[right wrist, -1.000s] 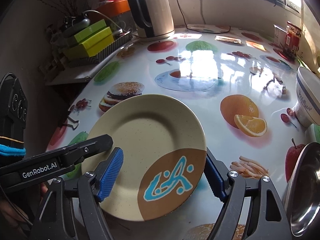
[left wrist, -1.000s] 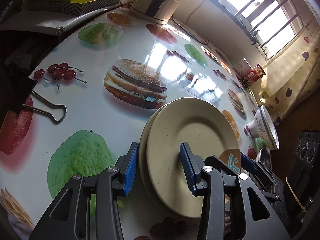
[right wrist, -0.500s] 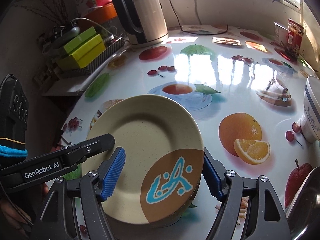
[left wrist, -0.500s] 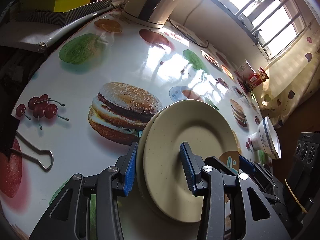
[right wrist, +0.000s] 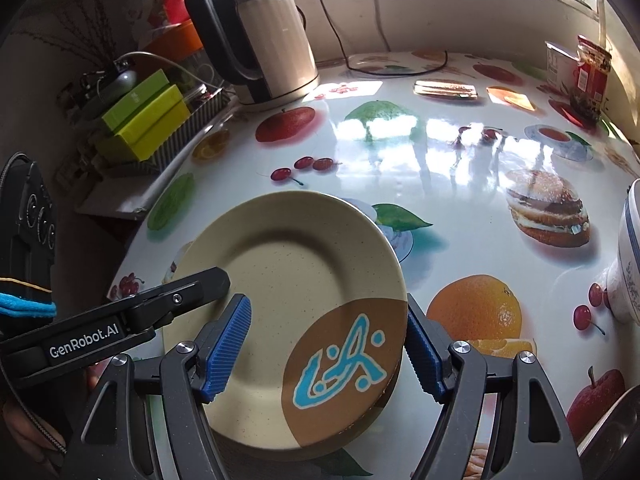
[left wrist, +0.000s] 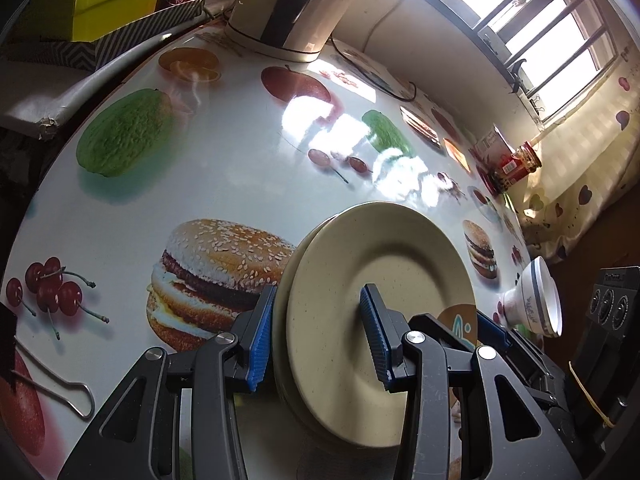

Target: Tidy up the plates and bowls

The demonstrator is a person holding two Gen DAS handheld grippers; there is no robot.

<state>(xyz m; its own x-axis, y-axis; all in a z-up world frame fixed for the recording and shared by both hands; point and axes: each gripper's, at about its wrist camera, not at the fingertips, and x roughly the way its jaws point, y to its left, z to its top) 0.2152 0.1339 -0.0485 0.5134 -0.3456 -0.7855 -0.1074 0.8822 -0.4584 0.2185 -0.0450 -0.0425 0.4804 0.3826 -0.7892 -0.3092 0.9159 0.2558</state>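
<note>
**Over the printed tabletop, a plate stack in two-handed carry**

Above the glossy table (right wrist: 460, 240) with its fruit and burger prints, a stack of beige plates (right wrist: 288, 312) hangs between both tools, with at least two rims visible in the left view. The left gripper (left wrist: 316, 336) is about half open and clamped across the stack's edge, one blue pad under the bottom plate and the other on the top plate's face. The right gripper (right wrist: 328, 344) stands wide, straddling the rim on the side with the brown patch and blue motif; its far pad seems to touch the edge, but I cannot tell whether the near pad actually presses.

As for progress, I judge the plates already gathered into one pile and not yet set down. The white bowl with blue trim (left wrist: 534, 300) stands apart near the table's right edge, and a metal bowl (right wrist: 612, 436) shows only partly at the corner. These look still unsorted, so the bowls remain to be done.
</note>
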